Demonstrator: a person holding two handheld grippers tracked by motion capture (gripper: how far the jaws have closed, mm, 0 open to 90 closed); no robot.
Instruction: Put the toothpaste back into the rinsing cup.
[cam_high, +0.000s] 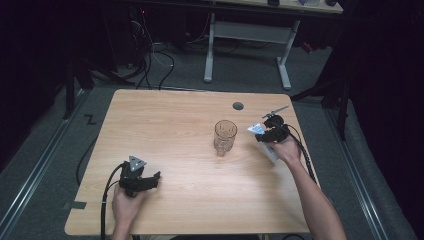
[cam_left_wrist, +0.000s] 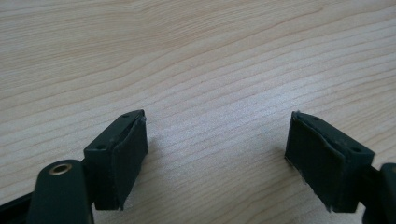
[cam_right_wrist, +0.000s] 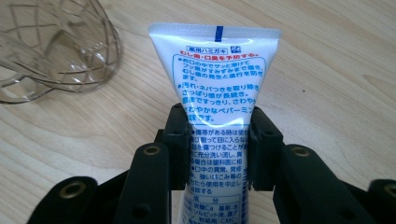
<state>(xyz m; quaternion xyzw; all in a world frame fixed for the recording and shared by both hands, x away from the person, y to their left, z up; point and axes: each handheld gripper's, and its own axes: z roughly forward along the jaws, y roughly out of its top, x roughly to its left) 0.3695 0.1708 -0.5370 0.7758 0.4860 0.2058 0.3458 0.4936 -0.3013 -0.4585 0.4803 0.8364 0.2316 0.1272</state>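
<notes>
- Table (cam_high: 190, 120) of pale wood carries everything; a small grey hole cover (cam_high: 238, 106) sits near its far edge.
- Left gripper (cam_high: 150, 181) rests low at the near left of the table, held in the person's left hand (cam_high: 125, 205). Its jaws stand wide apart with nothing between them; in the left gripper view only bare wood grain lies in the gap (cam_left_wrist: 217, 154).
- Glass (cam_high: 225, 137), clear and patterned, stands upright near the table's middle, well apart from the left gripper and near the right one.
- Right gripper (cam_high: 259, 135), held in the right hand (cam_high: 286, 150), sits just right of the glass. Its jaws are clamped on the sides of a white tube (cam_right_wrist: 215, 93) with blue print, flat crimped end pointing away, raised above the table beside the glass rim (cam_right_wrist: 56, 51).
</notes>
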